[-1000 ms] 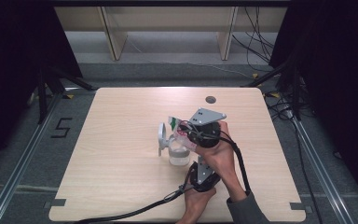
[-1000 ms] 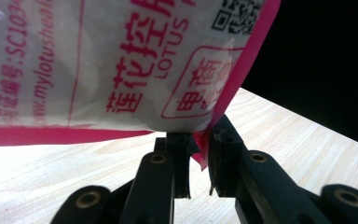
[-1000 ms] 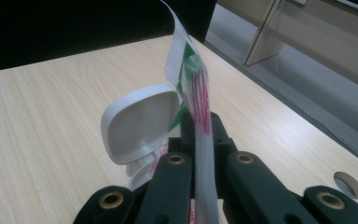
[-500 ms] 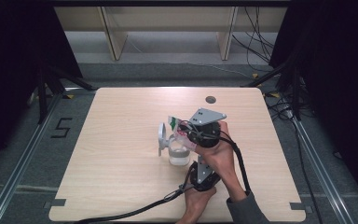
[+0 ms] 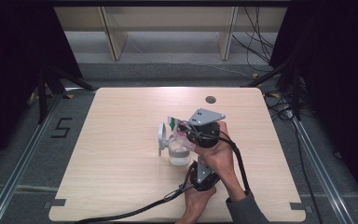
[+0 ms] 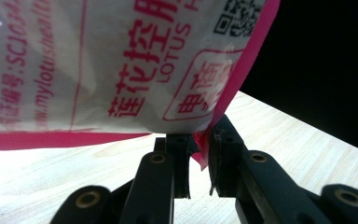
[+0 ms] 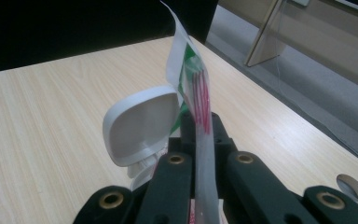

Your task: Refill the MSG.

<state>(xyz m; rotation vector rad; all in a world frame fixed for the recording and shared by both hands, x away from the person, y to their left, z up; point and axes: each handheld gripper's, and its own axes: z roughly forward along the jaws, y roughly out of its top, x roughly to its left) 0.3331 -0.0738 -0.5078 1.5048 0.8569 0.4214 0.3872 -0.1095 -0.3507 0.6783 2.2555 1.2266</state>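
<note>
Pale wood-grain table (image 5: 121,186) with a round grommet hole (image 5: 210,99), grey floor and dark curtains around, both grippers at centre over a clear jar (image 5: 179,154) (white lid hinged open), left gripper (image 6: 198,154) pinching the red-edged sachet (image 6: 121,65) corner, right gripper (image 7: 200,135) clamped on the same sachet's edge.

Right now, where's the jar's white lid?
High view: the white lid stands flipped open left of the clear jar, near table centre. Right gripper view: lid just left of the packet.
</note>
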